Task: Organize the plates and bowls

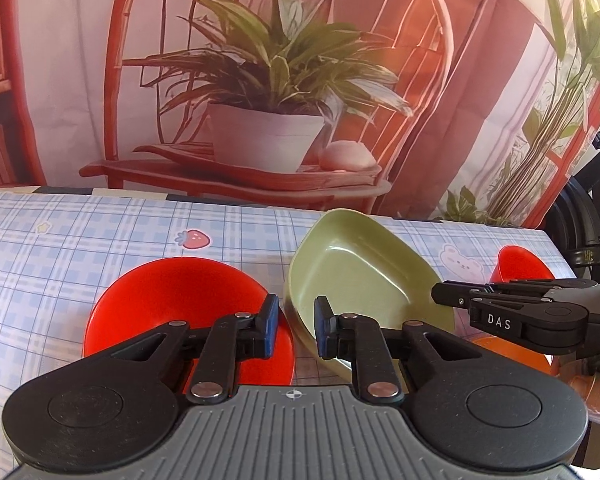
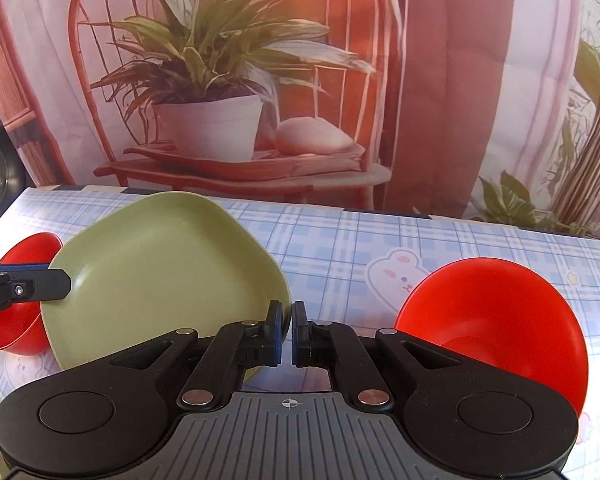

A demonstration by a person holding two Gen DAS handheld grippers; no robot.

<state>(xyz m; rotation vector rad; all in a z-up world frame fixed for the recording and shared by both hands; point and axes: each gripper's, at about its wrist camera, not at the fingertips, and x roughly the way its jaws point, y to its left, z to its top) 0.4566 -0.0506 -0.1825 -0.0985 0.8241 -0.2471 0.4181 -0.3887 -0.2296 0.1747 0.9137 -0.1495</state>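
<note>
A green square plate (image 1: 364,276) stands tilted above the checked tablecloth; it also shows in the right wrist view (image 2: 160,276). My right gripper (image 2: 291,334) is shut on its rim and holds it up. My left gripper (image 1: 297,330) is open, its jaws astride the plate's near-left edge without touching it. A red bowl (image 1: 180,312) sits on the cloth under the left finger, and shows at the left edge of the right wrist view (image 2: 16,320). A second red bowl (image 2: 500,320) sits right of my right gripper, and appears far right in the left wrist view (image 1: 520,264).
The table (image 1: 80,232) has a blue plaid cloth with strawberry and bear prints. A printed backdrop of a potted plant on a chair (image 1: 260,100) hangs behind it. An orange dish (image 1: 512,356) lies under my right gripper's body. Black equipment (image 1: 588,220) stands at the right.
</note>
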